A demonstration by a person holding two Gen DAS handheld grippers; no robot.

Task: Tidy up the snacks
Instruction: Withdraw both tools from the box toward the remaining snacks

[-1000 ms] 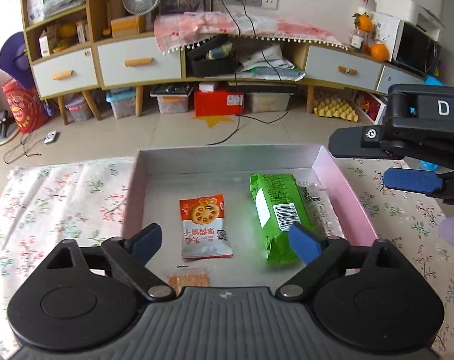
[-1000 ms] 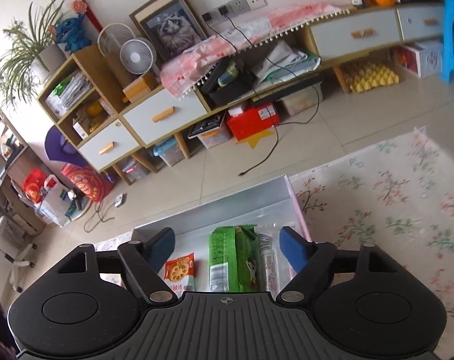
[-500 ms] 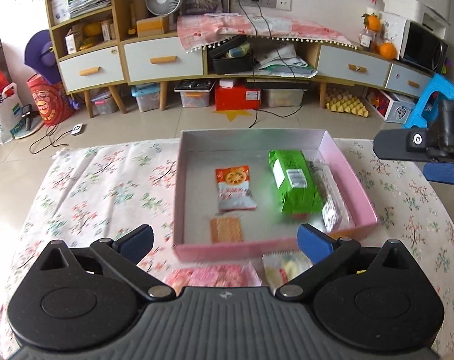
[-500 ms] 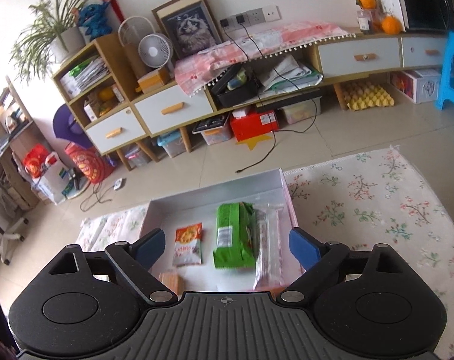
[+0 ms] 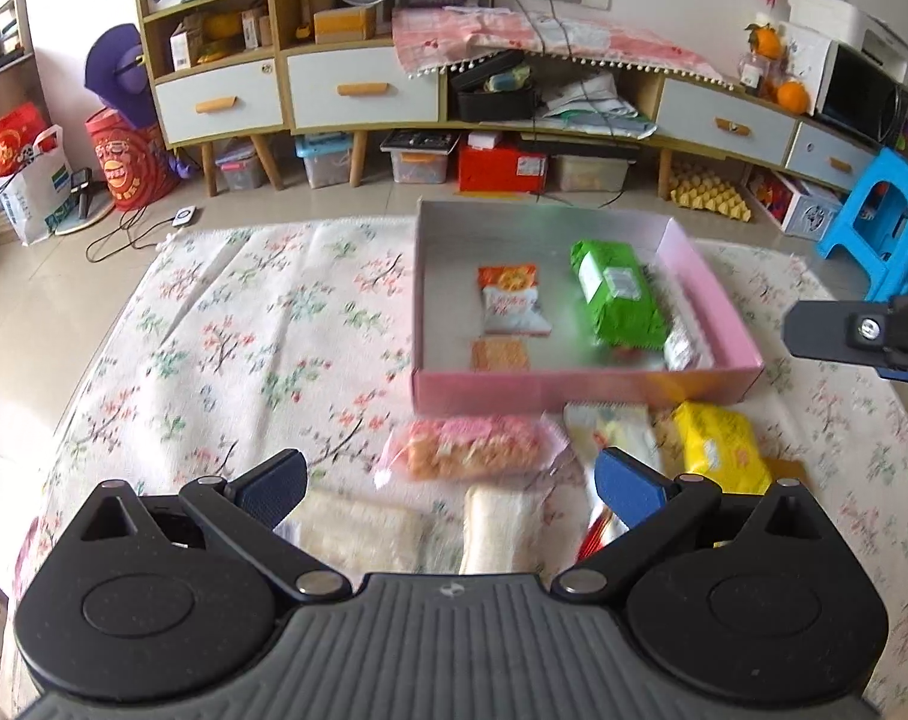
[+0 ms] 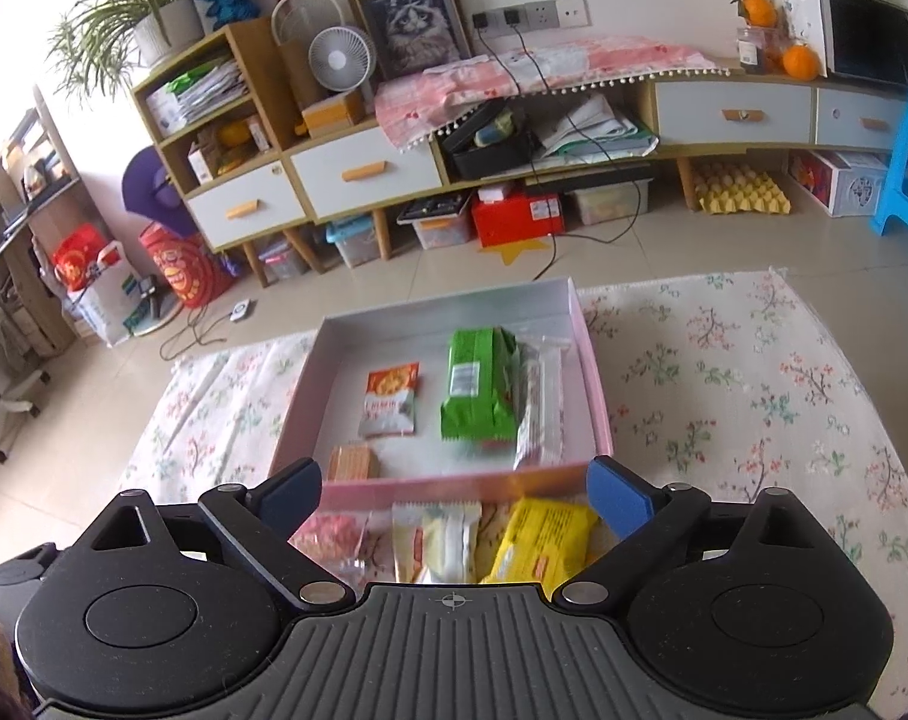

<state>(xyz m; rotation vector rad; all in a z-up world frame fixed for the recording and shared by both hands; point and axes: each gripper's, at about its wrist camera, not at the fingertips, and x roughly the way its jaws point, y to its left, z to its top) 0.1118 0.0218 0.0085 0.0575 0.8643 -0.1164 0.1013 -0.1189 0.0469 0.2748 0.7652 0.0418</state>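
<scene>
While four snacks already lie in the pink box [image 5: 580, 390], the step in hand looks like the reach for the next loose one. Inside are a green packet [image 5: 619, 294], an orange-and-white sachet [image 5: 510, 300], a small cracker [image 5: 499, 354] and a clear-wrapped bar [image 6: 538, 414] along the wall at 3 o'clock. On the flowered cloth [image 5: 244, 330], at 6 o'clock from the box, wait a pink packet [image 5: 475, 450], a pale wrapper [image 6: 439, 540] and a yellow packet [image 6: 544, 540]. Left gripper [image 5: 448, 483] has its fingers wide apart and empty; right gripper [image 6: 454, 495] is opening, with nothing clamped. Next, I judge, one gripper must drop over a loose packet and close
</scene>
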